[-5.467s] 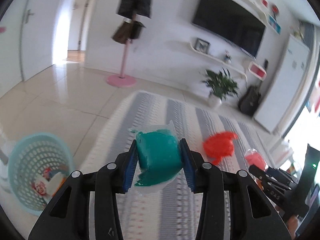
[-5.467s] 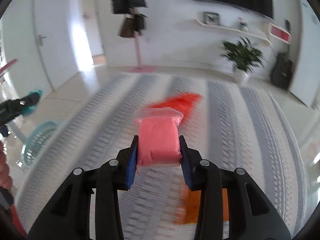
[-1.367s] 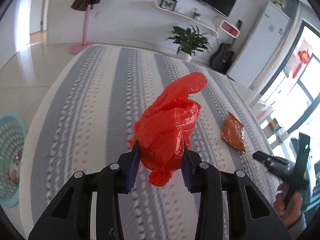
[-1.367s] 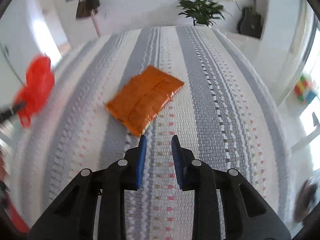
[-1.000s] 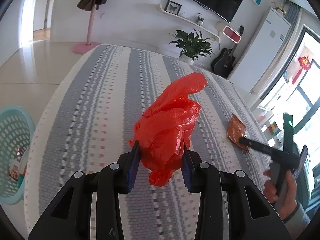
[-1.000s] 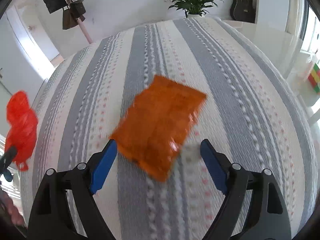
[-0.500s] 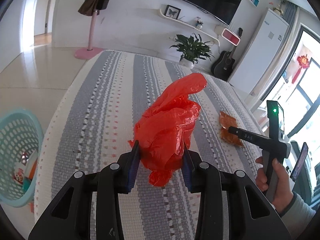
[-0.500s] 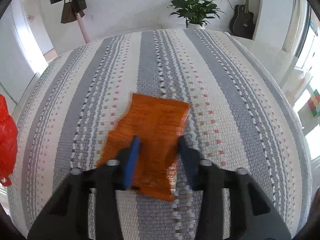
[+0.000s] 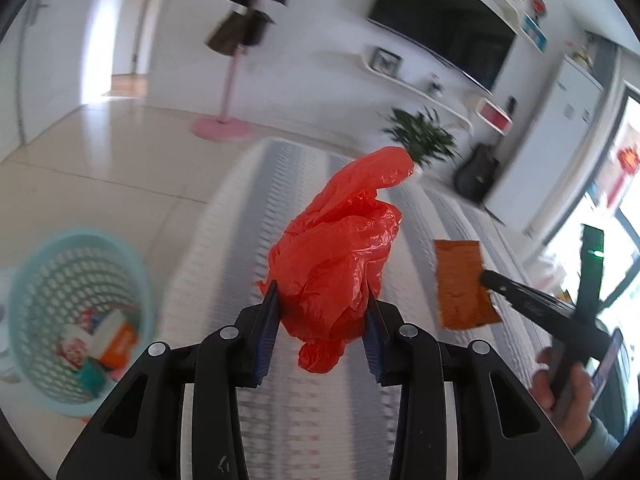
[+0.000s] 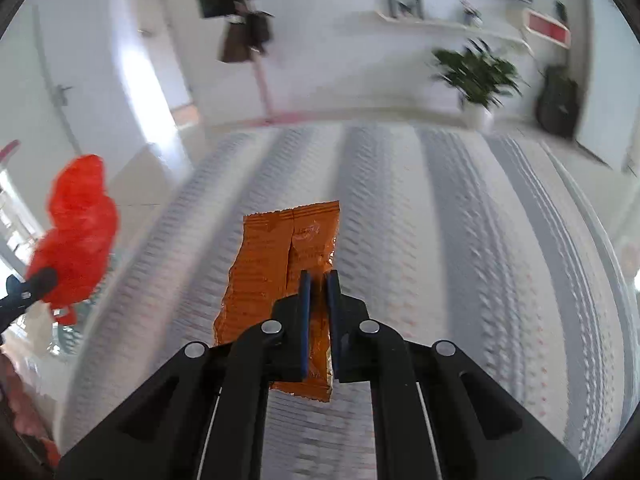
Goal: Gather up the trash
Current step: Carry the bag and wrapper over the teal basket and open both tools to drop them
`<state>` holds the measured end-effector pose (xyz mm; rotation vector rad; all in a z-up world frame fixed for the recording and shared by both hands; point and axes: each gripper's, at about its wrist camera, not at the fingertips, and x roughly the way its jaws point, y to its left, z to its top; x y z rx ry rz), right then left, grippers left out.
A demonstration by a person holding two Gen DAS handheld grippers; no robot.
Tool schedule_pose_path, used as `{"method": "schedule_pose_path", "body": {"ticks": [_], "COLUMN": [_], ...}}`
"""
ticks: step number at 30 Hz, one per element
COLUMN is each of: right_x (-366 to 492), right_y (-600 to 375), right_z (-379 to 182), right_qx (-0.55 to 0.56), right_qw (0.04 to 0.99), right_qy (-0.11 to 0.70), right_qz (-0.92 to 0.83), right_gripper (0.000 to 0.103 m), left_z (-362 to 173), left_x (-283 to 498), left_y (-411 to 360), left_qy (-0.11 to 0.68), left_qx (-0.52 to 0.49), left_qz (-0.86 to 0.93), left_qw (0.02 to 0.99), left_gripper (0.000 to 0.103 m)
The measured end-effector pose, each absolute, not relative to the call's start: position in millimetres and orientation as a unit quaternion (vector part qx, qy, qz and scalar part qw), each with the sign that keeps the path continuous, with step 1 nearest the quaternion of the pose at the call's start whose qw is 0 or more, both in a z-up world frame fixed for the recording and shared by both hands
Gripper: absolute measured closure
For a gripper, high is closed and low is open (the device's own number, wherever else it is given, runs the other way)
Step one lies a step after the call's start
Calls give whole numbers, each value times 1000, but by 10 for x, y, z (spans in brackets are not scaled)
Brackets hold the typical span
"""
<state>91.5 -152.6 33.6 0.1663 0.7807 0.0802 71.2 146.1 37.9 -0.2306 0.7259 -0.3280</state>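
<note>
My left gripper [image 9: 322,308] is shut on a crumpled red plastic bag [image 9: 340,256] and holds it in the air over the striped rug [image 9: 320,412]. My right gripper [image 10: 318,280] is shut on an orange snack wrapper [image 10: 276,264], lifted off the rug. In the left wrist view the wrapper [image 9: 460,280] hangs from the right gripper [image 9: 486,279] at right. In the right wrist view the red bag [image 10: 76,236] shows at far left. A teal mesh basket [image 9: 44,256] holding trash stands on the floor at lower left.
A grey and white striped rug [image 10: 440,240] covers the floor ahead. A pink coat stand [image 9: 228,92], a potted plant [image 9: 424,136], a guitar [image 9: 478,174] and a wall TV [image 9: 440,28] line the far wall. Pale tile floor [image 9: 100,160] lies left of the rug.
My right gripper closed on the orange wrapper and lifted it off the rug. Both grippers swung left, so the teal basket is now larger and nearer in the left view.
</note>
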Motion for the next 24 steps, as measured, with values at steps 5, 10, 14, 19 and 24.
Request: {"method": "schedule_pose_path", "body": {"ticks": [5, 10, 14, 19, 24], "right_x": [1046, 1274, 1377, 1520, 1596], "right_y": [-846, 70, 774, 1447, 1953], "right_z": [712, 932, 976, 707, 311], "right_qx": [73, 63, 34, -15, -70], "right_qw": [923, 908, 900, 888, 874], "right_qy": [360, 368, 376, 402, 432], "right_qz": [118, 192, 220, 222, 210], "right_gripper": [97, 97, 97, 97, 97], "left_z": [524, 573, 466, 163, -96], "left_x": [671, 626, 609, 727, 825], "left_y": [2151, 2881, 3411, 3688, 3882], "left_qy": [330, 325, 335, 386, 422], "left_qx": [-157, -191, -235, -240, -278], "left_qz": [-97, -7, 31, 49, 60], "left_qw": [926, 926, 912, 889, 861], "left_gripper": [68, 68, 67, 67, 64]}}
